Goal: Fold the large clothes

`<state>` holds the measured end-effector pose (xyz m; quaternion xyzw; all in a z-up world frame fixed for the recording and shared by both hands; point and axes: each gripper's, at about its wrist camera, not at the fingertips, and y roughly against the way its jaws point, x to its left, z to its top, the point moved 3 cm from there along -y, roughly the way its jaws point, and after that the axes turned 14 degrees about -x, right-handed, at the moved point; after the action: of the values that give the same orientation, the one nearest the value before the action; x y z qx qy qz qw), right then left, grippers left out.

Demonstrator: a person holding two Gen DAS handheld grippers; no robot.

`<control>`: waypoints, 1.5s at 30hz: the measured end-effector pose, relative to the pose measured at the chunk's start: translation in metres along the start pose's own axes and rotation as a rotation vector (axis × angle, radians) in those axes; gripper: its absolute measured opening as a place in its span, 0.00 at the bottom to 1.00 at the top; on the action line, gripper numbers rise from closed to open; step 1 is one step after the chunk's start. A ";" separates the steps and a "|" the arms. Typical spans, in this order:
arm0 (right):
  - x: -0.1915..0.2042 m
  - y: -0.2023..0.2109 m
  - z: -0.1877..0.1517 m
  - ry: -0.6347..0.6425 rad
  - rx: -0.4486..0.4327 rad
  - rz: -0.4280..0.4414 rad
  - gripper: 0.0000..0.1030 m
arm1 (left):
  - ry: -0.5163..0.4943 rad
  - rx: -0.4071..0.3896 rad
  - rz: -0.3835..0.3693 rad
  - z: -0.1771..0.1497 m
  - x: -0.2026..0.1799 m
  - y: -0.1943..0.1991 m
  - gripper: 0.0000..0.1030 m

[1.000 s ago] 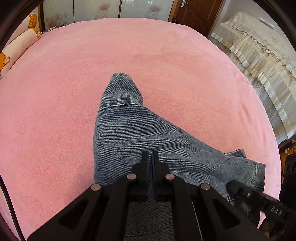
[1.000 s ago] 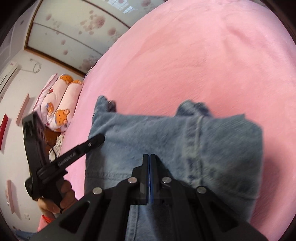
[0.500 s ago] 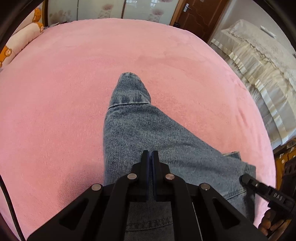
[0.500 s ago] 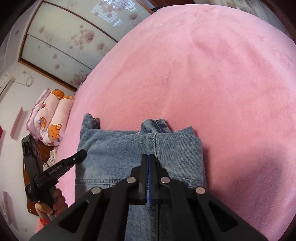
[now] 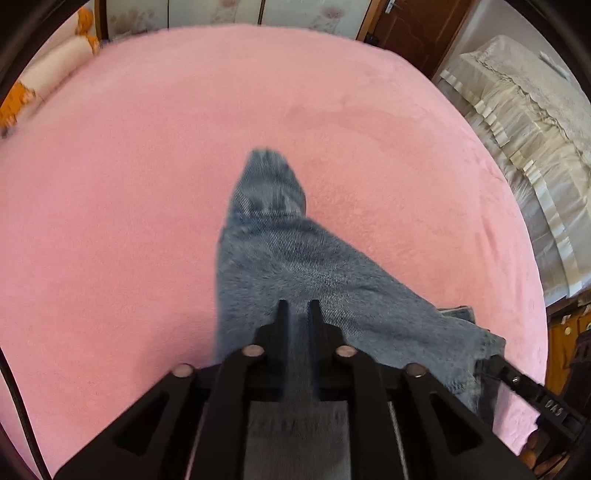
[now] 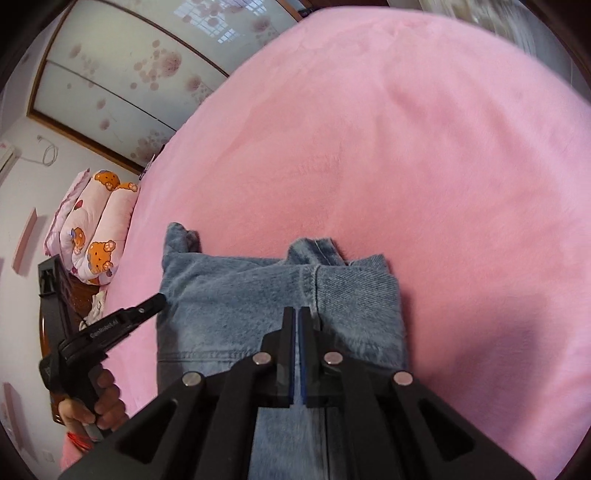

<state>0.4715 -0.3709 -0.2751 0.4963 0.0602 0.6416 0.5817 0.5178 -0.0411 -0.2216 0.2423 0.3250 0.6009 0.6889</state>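
Observation:
Folded blue jeans [image 5: 295,266] lie on the pink bed cover [image 5: 147,184], one narrow end pointing away. My left gripper [image 5: 297,306] hovers over them. Its jaws are opening, with blurred denim showing in the gap and the pads not pressing on it. In the right wrist view the jeans [image 6: 240,295] lie flat with a seam down the middle. My right gripper [image 6: 297,312] stands above that seam, shut, with only a thin slit between its blue pads. The left gripper [image 6: 157,302] also shows at the jeans' left edge, held by a hand [image 6: 107,402].
The pink bed cover [image 6: 406,166] stretches wide beyond the jeans. Bear-print pillows [image 6: 96,236] lie at the bed's left end. A cream ruffled cover [image 5: 524,122] lies to the right, with flowered wardrobe doors [image 6: 129,74] and a wooden door [image 5: 417,26] behind.
The left fingers have parted from shut. Both grippers have lifted a little from the jeans. In the right wrist view the blurred, raised denim has settled flat on the bed.

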 end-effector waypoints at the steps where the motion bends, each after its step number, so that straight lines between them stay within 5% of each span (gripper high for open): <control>1: 0.001 0.011 0.002 -0.001 -0.012 0.003 0.03 | -0.015 -0.019 0.017 0.001 -0.001 0.012 0.30; 4: -0.003 0.037 0.000 -0.025 -0.033 0.024 0.03 | -0.020 -0.076 0.047 -0.002 0.003 0.051 0.57; 10: -0.026 0.074 -0.022 -0.088 -0.011 -0.027 0.03 | 0.060 -0.002 0.072 -0.038 0.021 0.089 0.68; 14: -0.051 0.082 -0.050 -0.182 0.062 -0.060 0.03 | 0.156 0.129 0.070 -0.077 0.035 0.091 0.69; 18: -0.072 0.092 -0.078 -0.250 0.112 -0.092 0.39 | 0.212 0.205 0.078 -0.112 0.044 0.092 0.73; 22: -0.080 0.100 -0.092 -0.265 0.144 -0.081 0.49 | 0.218 0.281 0.076 -0.139 0.046 0.092 0.74; 28: -0.083 0.096 -0.112 -0.260 0.241 -0.078 0.63 | 0.237 0.348 0.043 -0.155 0.048 0.091 0.85; 38: -0.078 0.062 -0.114 -0.206 0.292 -0.039 0.74 | 0.159 0.403 0.028 -0.156 0.038 0.082 0.86; 45: -0.079 0.033 -0.113 -0.191 0.354 0.049 0.92 | 0.160 0.422 -0.012 -0.151 0.036 0.063 0.88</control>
<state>0.3553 -0.3882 -0.3548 0.6508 0.1045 0.5849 0.4727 0.3666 -0.0043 -0.2833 0.3305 0.4985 0.5327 0.5987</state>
